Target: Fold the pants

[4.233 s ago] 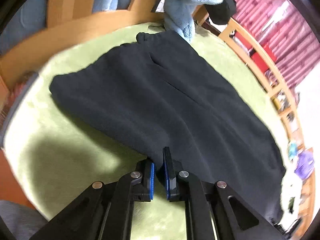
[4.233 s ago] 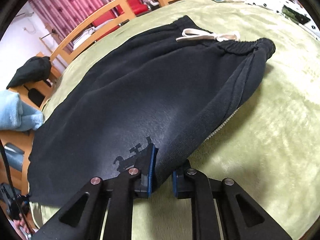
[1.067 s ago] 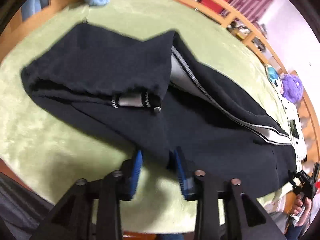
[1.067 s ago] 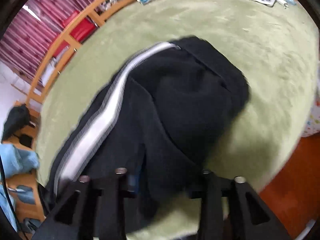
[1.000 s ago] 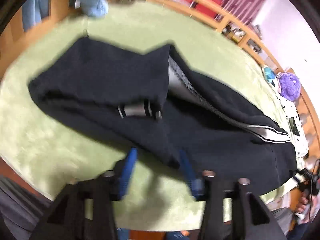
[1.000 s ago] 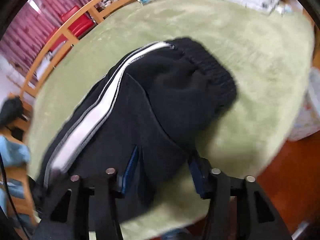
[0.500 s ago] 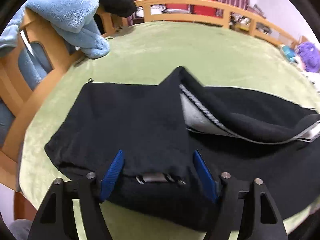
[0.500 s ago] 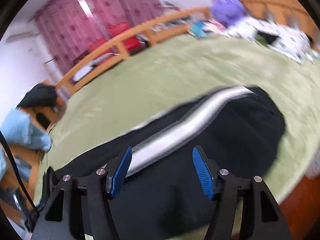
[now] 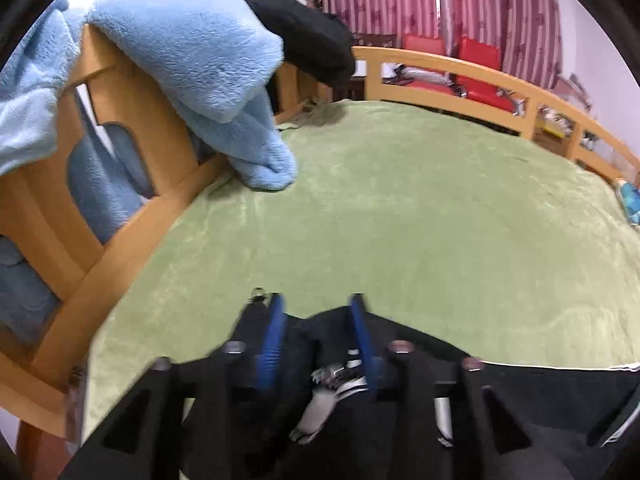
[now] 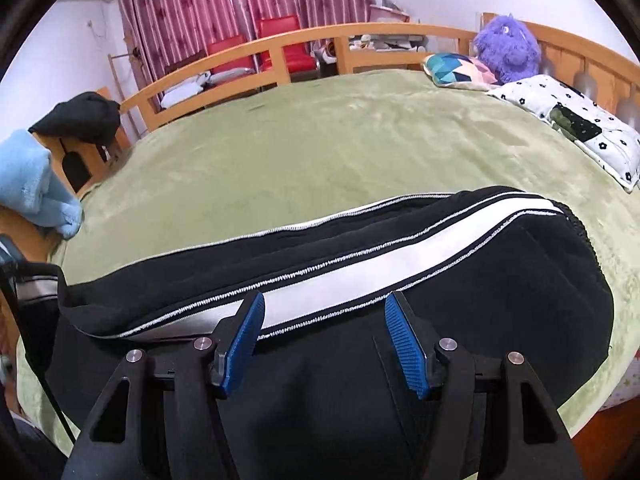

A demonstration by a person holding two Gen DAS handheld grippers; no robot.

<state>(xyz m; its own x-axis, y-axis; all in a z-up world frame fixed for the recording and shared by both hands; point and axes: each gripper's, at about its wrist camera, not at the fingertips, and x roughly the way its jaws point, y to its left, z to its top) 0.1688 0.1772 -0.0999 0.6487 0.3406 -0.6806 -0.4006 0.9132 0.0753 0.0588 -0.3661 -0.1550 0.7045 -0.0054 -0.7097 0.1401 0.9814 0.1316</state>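
Under both spread jaws: black pants [image 10: 500, 292] on green blanket [image 10: 340, 140]. Right gripper [image 10: 326, 336] wide apart, gripping nothing; left gripper [image 9: 318, 340] parted, blurred, over hem.

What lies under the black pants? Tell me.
The black pants lie folded on the green blanket, which shows all around them. Whatever is directly beneath the fabric is covered, including any lower layer.

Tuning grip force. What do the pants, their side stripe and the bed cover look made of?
Pants: black fleece-like knit, matte, softly napped, ribbed at the waistband; likely sweatpant cotton or polyester.
Side stripe: smooth pale-grey tape with a slight sheen and stitched edging; possibly reflective or satin, can't tell.
Bed cover: green plush, short pile with mottled brush marks.
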